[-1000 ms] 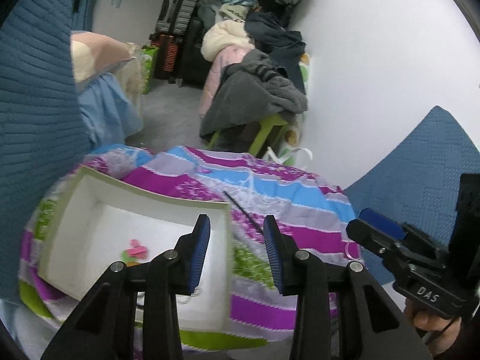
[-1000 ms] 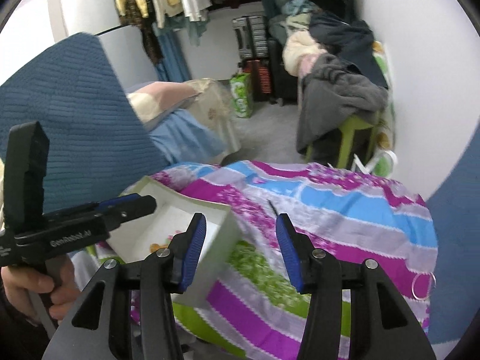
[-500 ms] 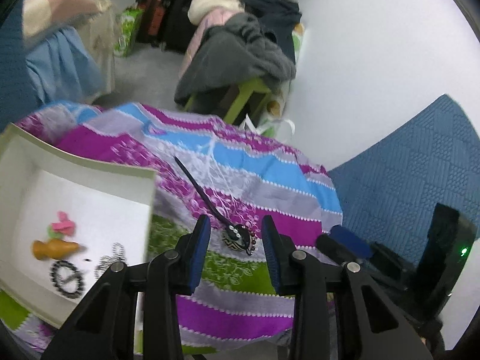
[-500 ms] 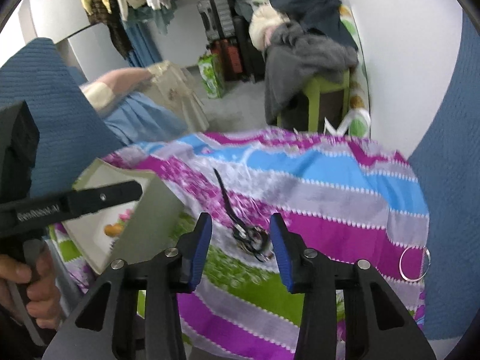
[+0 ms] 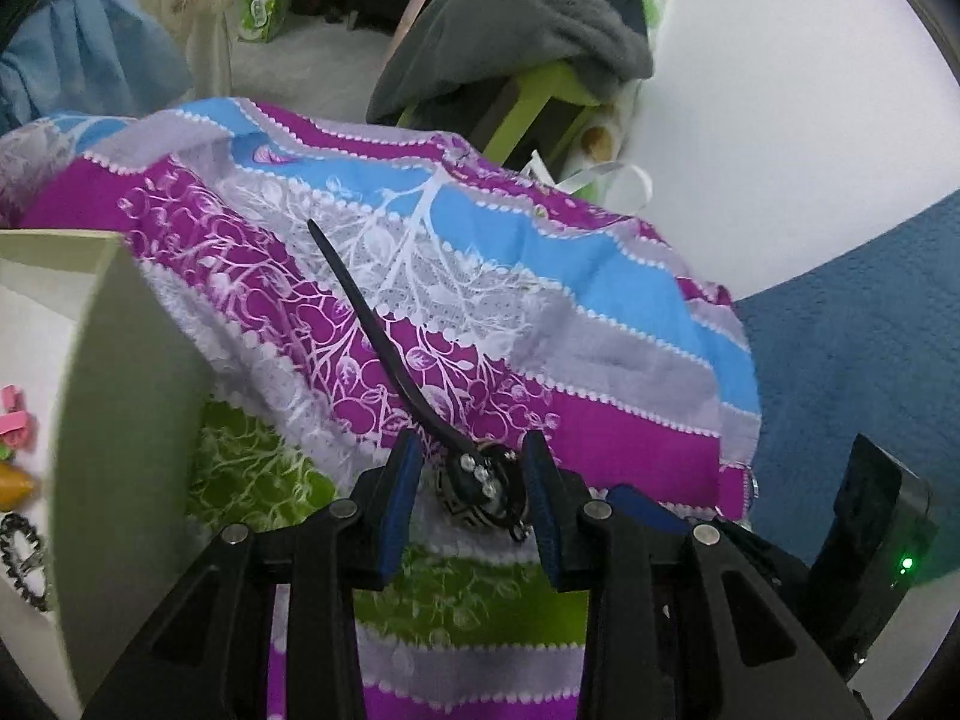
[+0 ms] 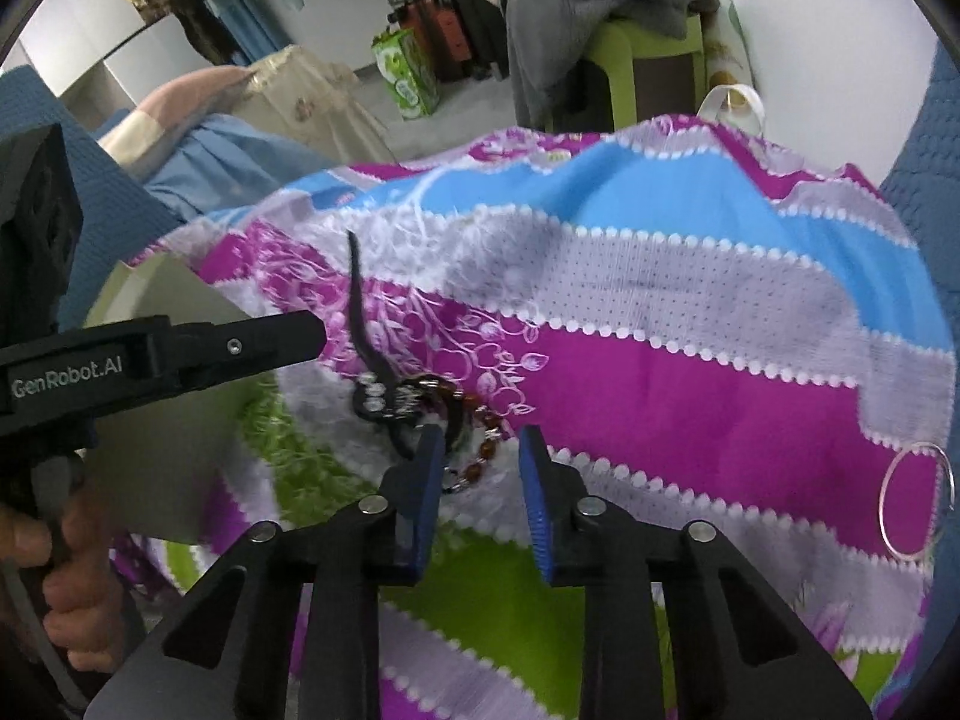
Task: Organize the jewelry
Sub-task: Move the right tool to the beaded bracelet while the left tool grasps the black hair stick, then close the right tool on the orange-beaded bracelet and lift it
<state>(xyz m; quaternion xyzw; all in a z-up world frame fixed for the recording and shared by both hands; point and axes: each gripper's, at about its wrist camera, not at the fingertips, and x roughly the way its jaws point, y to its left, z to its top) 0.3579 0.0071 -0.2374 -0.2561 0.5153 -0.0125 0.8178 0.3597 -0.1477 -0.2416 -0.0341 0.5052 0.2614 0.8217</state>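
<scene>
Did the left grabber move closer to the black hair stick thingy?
Yes. The left gripper came down over the striped cloth; the black hair stick's decorated end now sits between its open fingers.

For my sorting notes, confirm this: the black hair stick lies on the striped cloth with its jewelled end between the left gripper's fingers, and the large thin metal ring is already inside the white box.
One detail is wrong. The metal ring is not in the white box; the right wrist view shows it on the striped cloth, near the cloth's right edge. The hair stick does lie with its jewelled end between the left gripper's fingers.
</scene>
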